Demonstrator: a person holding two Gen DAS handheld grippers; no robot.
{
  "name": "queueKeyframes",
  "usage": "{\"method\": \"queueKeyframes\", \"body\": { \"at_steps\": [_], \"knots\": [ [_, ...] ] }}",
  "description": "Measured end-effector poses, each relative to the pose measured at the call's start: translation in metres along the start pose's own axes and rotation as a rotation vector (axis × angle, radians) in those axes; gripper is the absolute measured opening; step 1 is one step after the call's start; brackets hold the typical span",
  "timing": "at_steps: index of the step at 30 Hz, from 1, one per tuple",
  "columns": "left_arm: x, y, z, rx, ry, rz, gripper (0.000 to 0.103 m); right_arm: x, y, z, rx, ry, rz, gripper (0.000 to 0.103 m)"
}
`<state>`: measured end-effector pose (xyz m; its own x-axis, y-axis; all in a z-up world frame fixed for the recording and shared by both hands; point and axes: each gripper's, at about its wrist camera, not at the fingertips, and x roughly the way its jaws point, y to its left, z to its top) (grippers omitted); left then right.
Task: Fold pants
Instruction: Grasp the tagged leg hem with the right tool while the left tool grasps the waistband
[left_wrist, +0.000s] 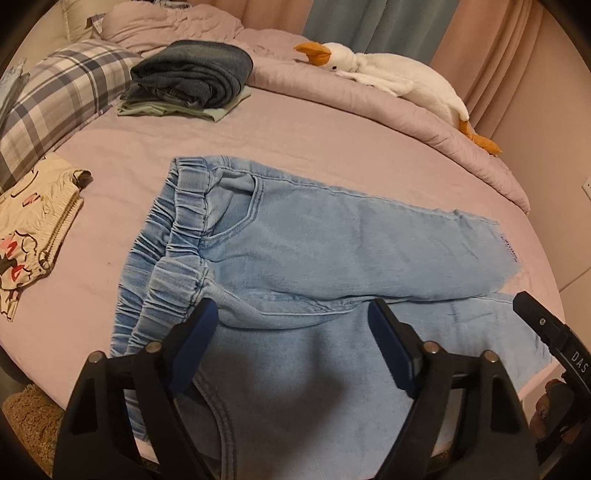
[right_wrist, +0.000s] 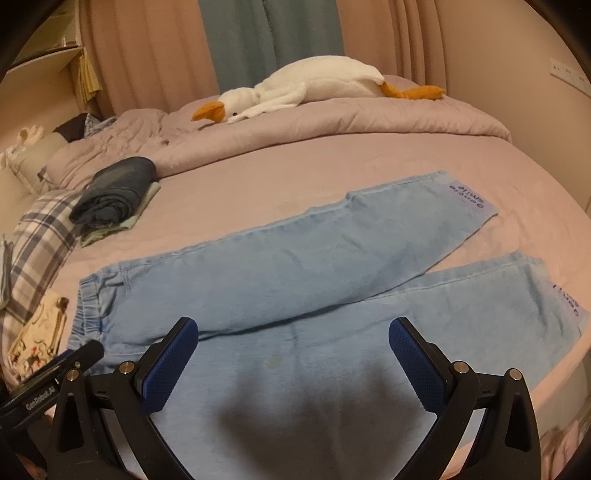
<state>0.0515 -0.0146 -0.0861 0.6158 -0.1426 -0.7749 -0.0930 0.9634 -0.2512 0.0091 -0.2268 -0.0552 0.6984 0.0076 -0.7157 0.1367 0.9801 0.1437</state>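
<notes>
Light blue denim pants (left_wrist: 332, 251) lie flat on the pink bed, waistband (left_wrist: 177, 236) to the left, two legs spread to the right. In the right wrist view the pants (right_wrist: 295, 266) show both leg hems with printed text at the right. My left gripper (left_wrist: 291, 314) is open and empty, just above the near leg by the crotch seam. My right gripper (right_wrist: 293, 332) is open and empty, above the near leg's middle. Part of the right gripper shows at the left wrist view's right edge (left_wrist: 546, 332).
A stack of folded dark jeans (left_wrist: 192, 77) lies at the back left, by a plaid pillow (left_wrist: 55, 107). Patterned cream shorts (left_wrist: 33, 225) lie left of the waistband. A white plush goose (left_wrist: 388, 70) rests on the rolled quilt (right_wrist: 332, 122) at the back. The bed edge is near me.
</notes>
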Motion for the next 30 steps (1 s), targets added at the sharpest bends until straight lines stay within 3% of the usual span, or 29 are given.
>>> {"method": "queueKeyframes", "body": {
  "at_steps": [6, 10, 14, 16, 19, 21, 25, 30],
  "knots": [
    [-0.004, -0.014, 0.025, -0.004, -0.002, -0.064, 0.078, 0.004, -0.006, 0.012, 0.020, 0.012, -0.003, 0.103],
    [0.007, -0.019, 0.042, -0.027, 0.005, -0.078, 0.080, 0.010, -0.021, 0.033, 0.077, 0.017, 0.074, 0.103],
    [0.039, -0.010, 0.051, -0.049, 0.079, -0.010, 0.075, 0.042, -0.052, 0.065, 0.212, 0.102, 0.144, 0.103],
    [0.055, -0.003, 0.055, -0.067, 0.112, 0.020, 0.063, 0.063, -0.065, 0.083, 0.262, 0.135, 0.110, 0.102],
    [0.075, 0.006, 0.059, -0.065, 0.139, 0.041, 0.055, 0.100, -0.085, 0.110, 0.331, 0.191, 0.044, 0.096],
    [0.089, 0.015, 0.057, -0.047, 0.177, 0.107, 0.049, 0.122, -0.095, 0.122, 0.376, 0.233, -0.021, 0.094],
    [0.089, 0.032, 0.057, -0.080, 0.147, 0.150, 0.036, 0.147, -0.103, 0.131, 0.429, 0.263, -0.043, 0.094],
    [0.087, 0.042, 0.059, -0.118, 0.149, 0.125, 0.033, 0.195, -0.102, 0.143, 0.426, 0.347, -0.174, 0.094]
  ]
}}
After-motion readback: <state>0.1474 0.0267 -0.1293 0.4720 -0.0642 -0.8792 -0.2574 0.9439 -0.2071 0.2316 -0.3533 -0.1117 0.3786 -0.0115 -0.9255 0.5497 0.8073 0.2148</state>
